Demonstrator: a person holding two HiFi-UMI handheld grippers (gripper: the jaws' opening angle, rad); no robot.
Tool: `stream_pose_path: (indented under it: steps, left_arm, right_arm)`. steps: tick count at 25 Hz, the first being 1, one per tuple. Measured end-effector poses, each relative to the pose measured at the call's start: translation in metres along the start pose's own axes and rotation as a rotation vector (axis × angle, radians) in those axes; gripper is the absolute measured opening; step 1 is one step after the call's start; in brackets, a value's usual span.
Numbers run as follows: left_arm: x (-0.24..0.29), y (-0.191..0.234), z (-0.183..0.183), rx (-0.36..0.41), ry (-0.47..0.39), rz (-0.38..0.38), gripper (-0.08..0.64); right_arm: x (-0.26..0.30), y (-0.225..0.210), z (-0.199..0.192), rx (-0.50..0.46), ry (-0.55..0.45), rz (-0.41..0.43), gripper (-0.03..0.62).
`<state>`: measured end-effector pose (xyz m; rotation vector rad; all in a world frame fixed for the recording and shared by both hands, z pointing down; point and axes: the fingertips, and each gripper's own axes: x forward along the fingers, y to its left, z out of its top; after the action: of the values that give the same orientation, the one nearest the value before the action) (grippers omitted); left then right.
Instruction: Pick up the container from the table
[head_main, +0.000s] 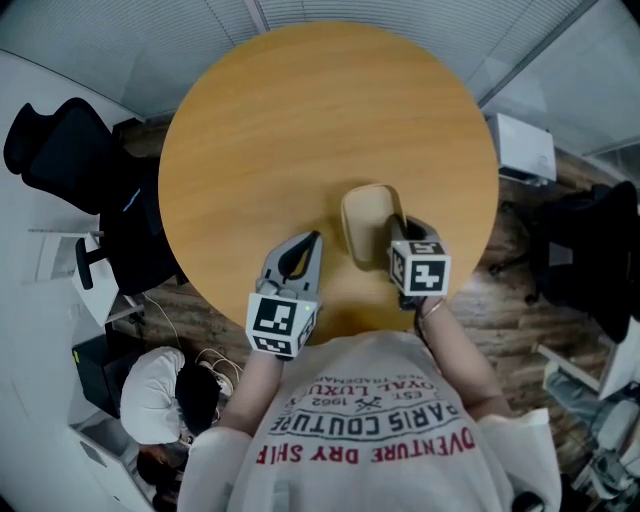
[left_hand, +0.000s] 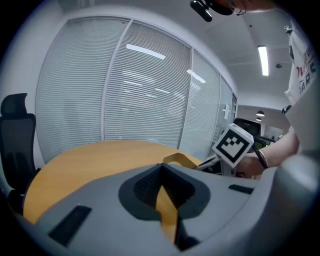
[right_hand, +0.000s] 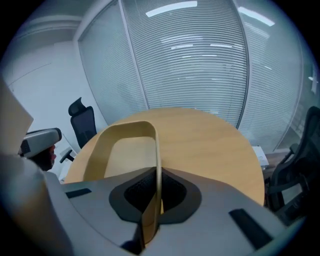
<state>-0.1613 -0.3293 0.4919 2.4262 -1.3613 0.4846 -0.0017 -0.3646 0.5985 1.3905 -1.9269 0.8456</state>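
Two grippers show low in the head view, over a round wooden table (head_main: 300, 120). The right gripper (head_main: 400, 225) has its fingers pinched tight on the thin side wall of the tan container (head_main: 365, 215), which is near the table's lower edge, just right of the middle. The left gripper (head_main: 310, 245) is just beside the container, not touching it. Its fingers are closed together with nothing in them.

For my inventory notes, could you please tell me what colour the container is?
The container is pale tan, clearest in the right gripper view.
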Motion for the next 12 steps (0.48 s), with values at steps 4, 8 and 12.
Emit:
stream_pose_path:
  steps: [4,8,12]
  left_arm:
    - [-0.015,0.01,0.02,-0.003,-0.055,0.069,0.002]
    - [-0.032,0.018,0.036,-0.036,-0.099,0.123,0.002]
    - [-0.054,0.023,0.059,-0.028,-0.167,0.175,0.0]
  right_arm:
    - [-0.026,0.003,0.04,-0.021,-0.134,0.023,0.002]
    - [-0.062,0.019,0.08,-0.039,-0.299,0.09,0.002]
    - [-0.1,0.04,0.114,-0.052,-0.46,0.188,0.002]
